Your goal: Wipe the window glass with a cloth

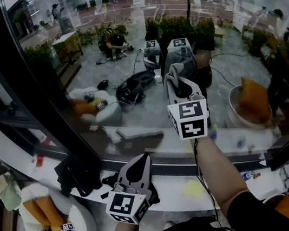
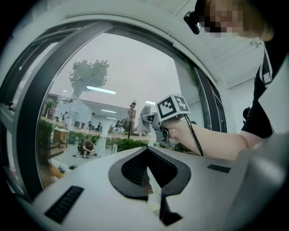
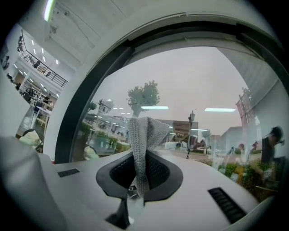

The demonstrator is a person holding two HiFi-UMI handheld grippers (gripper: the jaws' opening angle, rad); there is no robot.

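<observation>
While the left gripper [image 1: 140, 163] hangs low by the sill with its jaws together on nothing, the right gripper [image 1: 183, 92] is raised higher, jaws pinched on a folded grey cloth [image 3: 143, 135]. The cloth stands out past the jaw tips, its long axis in line with the jaws, free end pointing at the glass [image 3: 189, 81]. Whether it touches the pane I cannot tell. Only a narrow fold is gripped, so drag across the glass could tug it loose. Pressing too far could bring the hard jaw tips onto the pane.
</observation>
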